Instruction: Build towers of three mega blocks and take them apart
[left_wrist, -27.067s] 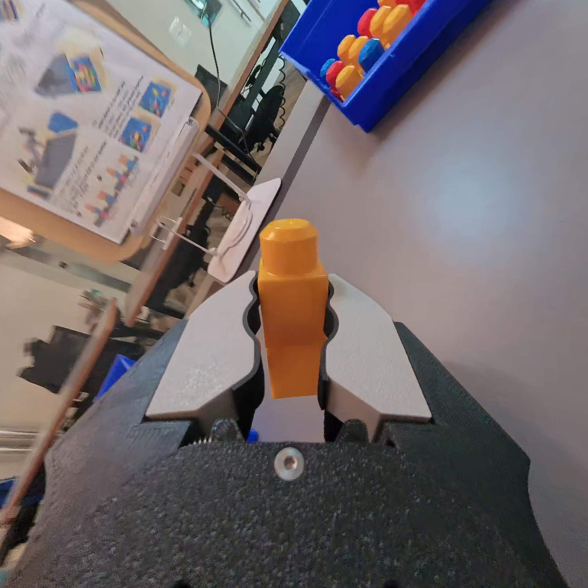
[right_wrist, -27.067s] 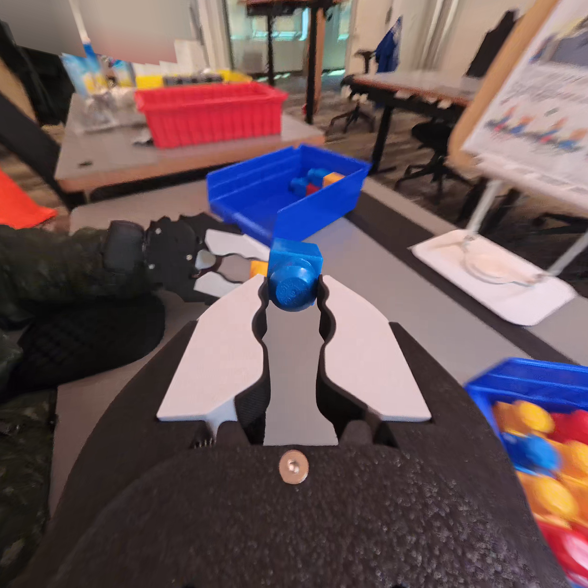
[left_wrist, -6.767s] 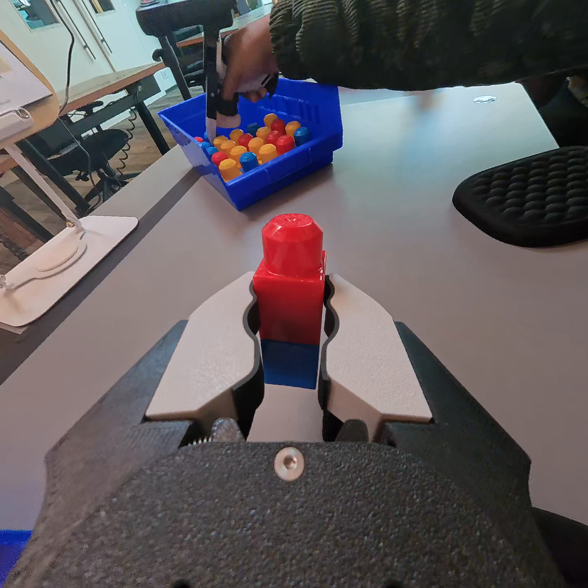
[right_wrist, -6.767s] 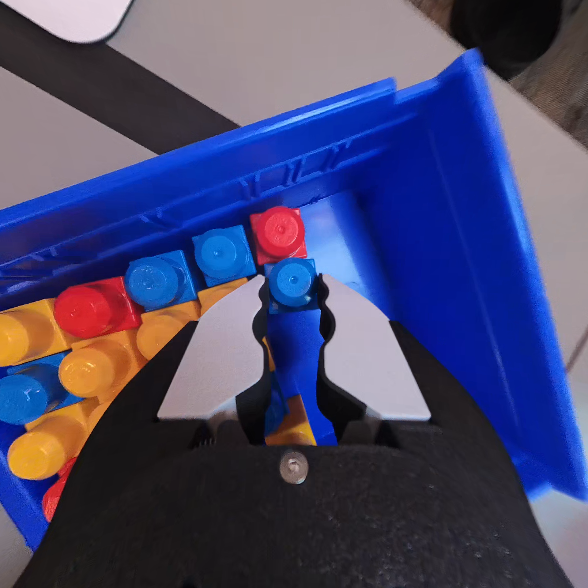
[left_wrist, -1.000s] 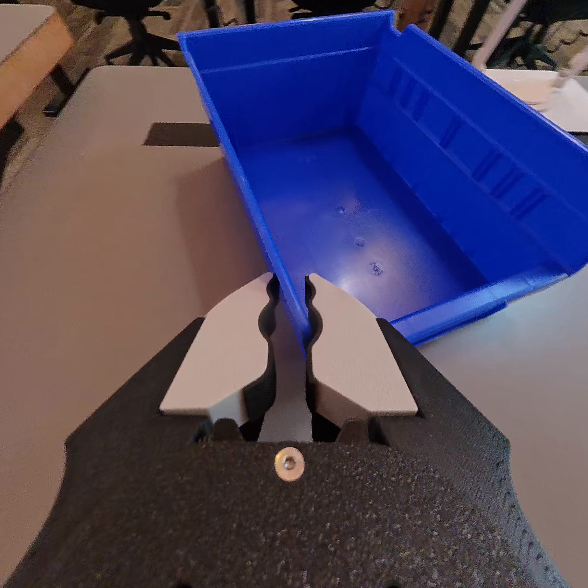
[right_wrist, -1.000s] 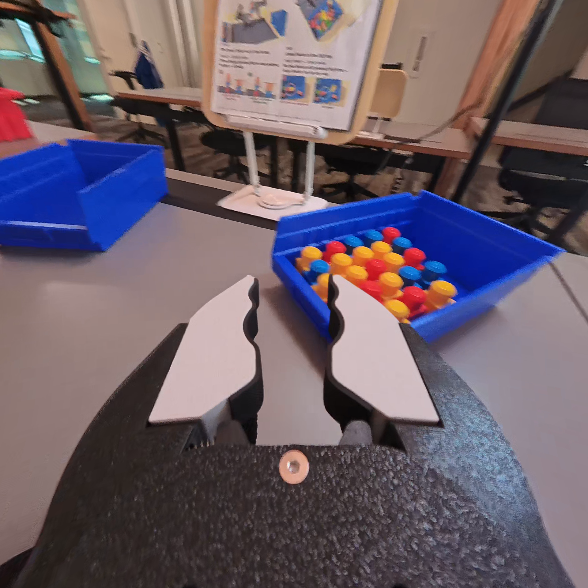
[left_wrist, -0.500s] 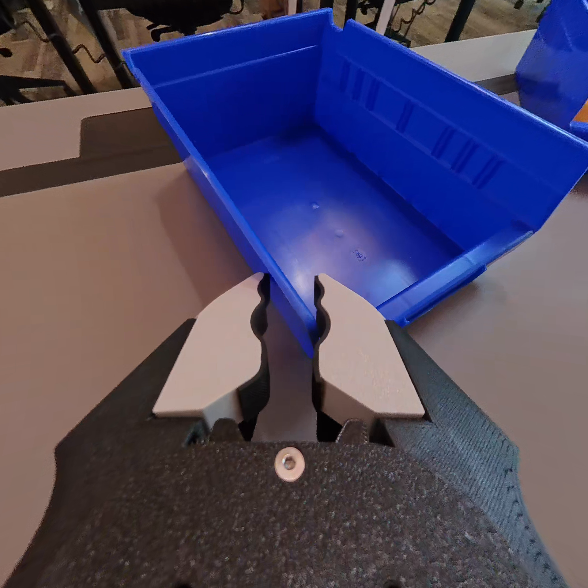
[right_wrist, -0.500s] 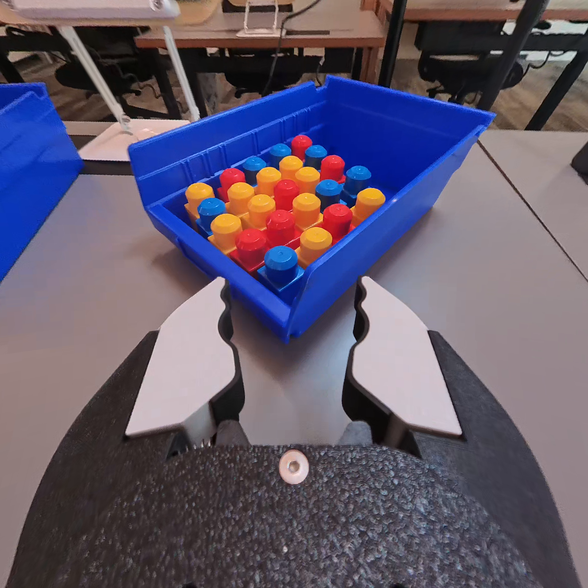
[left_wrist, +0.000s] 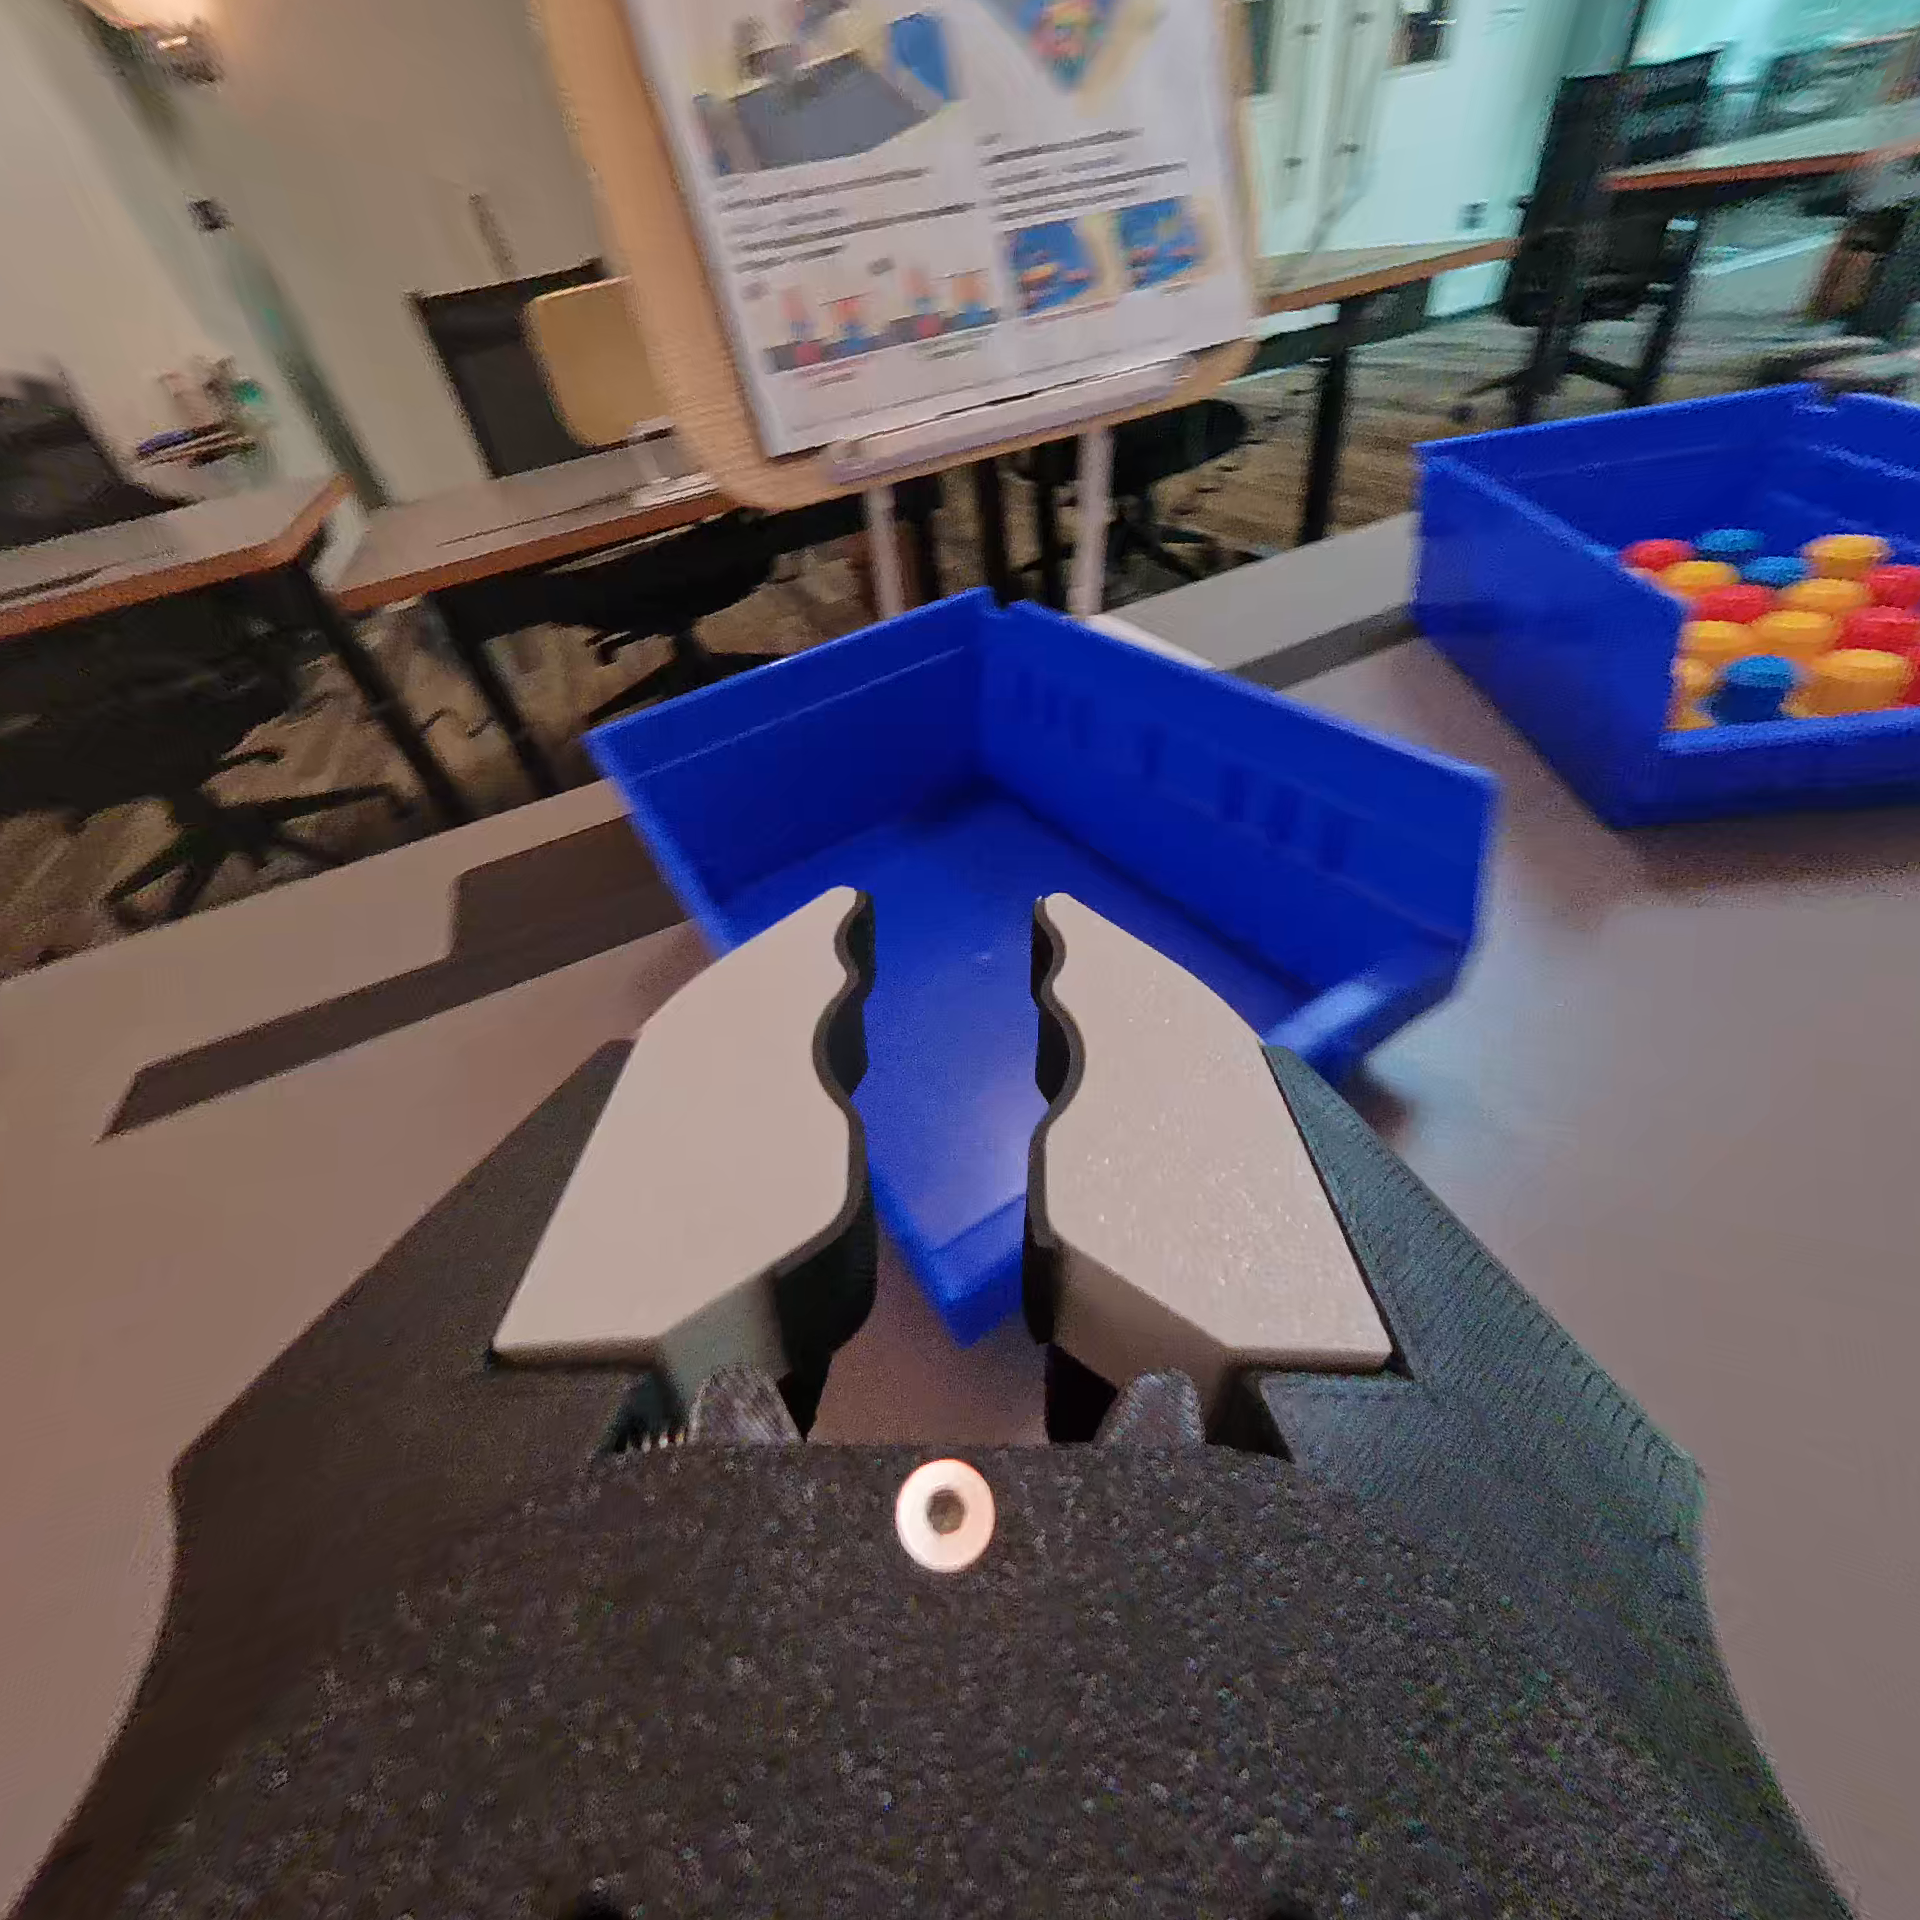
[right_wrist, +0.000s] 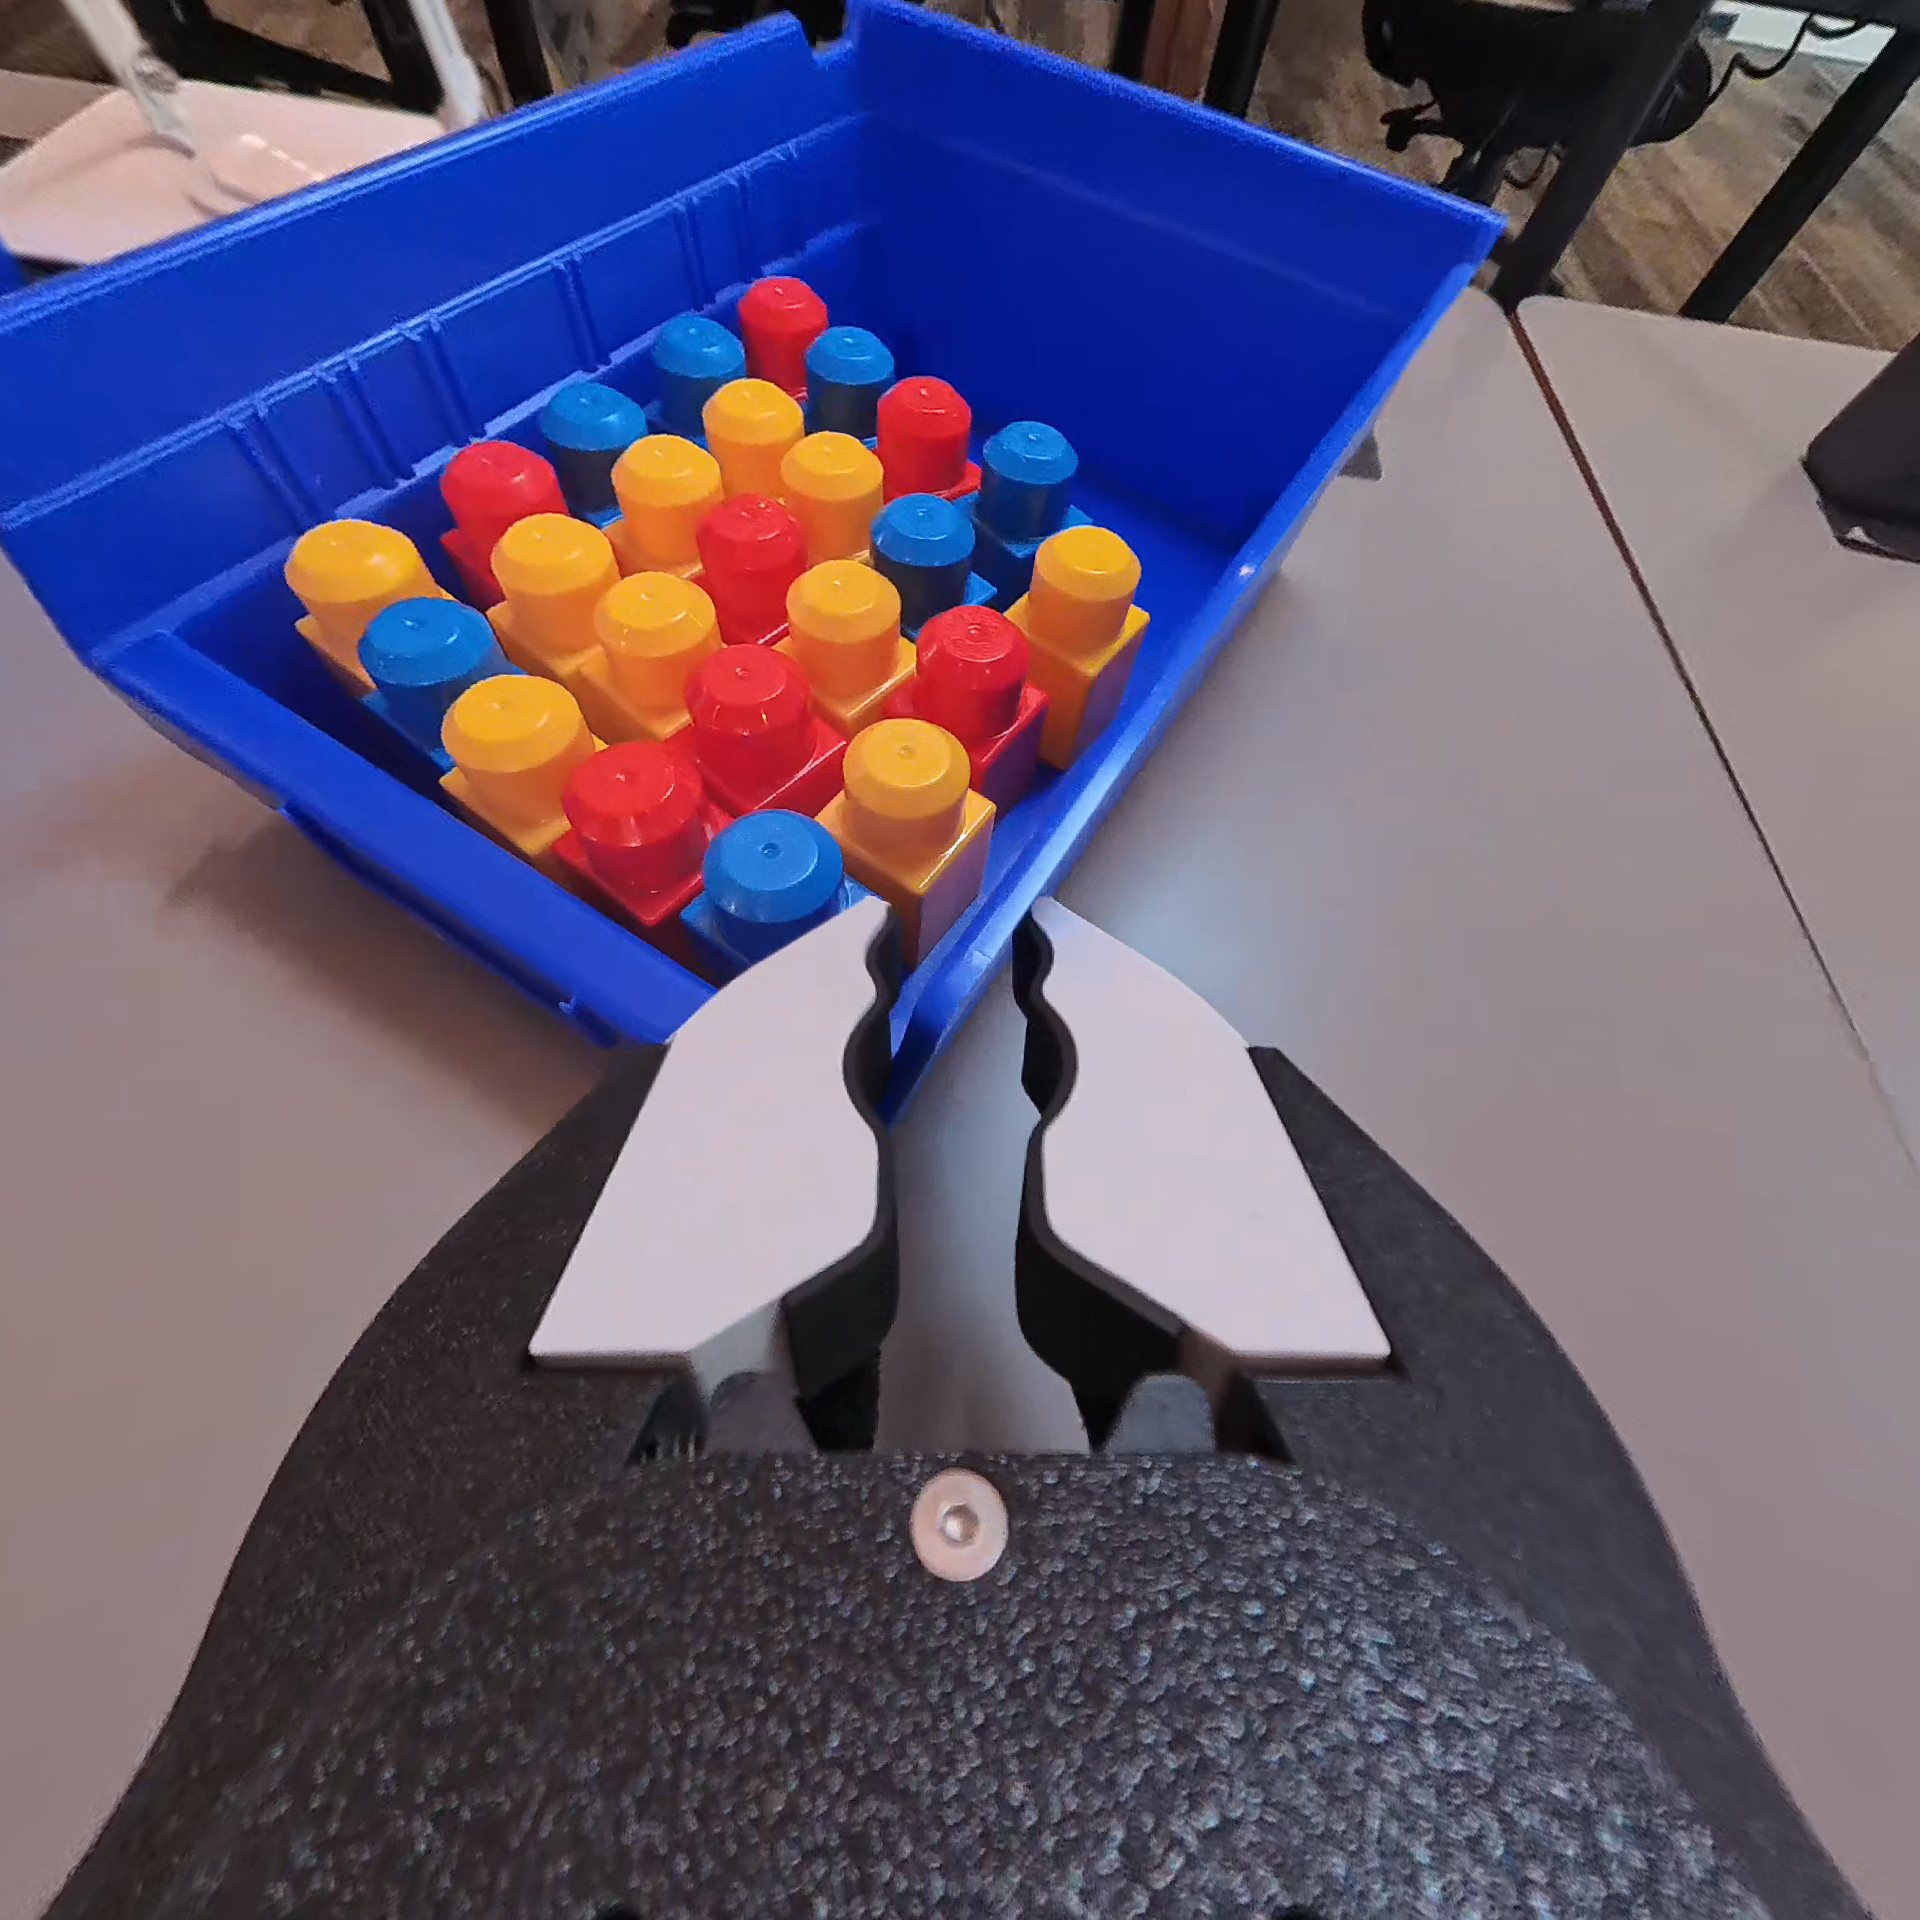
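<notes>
1. Two blue bins are sitting on the grey table (left_wrist: 1662, 1195): the near bin (left_wrist: 1195, 769) and the block-filled bin (right_wrist: 1091, 229).
2. Twenty-four mega blocks are standing upright in the block-filled bin, studs up.
3. Ten of them are showing as yellow blocks (right_wrist: 904, 774).
4. Seven are showing as red blocks (right_wrist: 750, 696).
5. Seven are showing as blue blocks (right_wrist: 771, 868).
6. Two grippers are appearing, the left gripper (left_wrist: 945, 914) and the right gripper (right_wrist: 956, 914), each carrying two grey fingers (left_wrist: 727, 1122), making four fingers.
7. One picture board (left_wrist: 966, 208) is standing on two white legs behind the near bin.
8. One black pad (right_wrist: 1870, 457) is peeking in at the table's right edge.
</notes>
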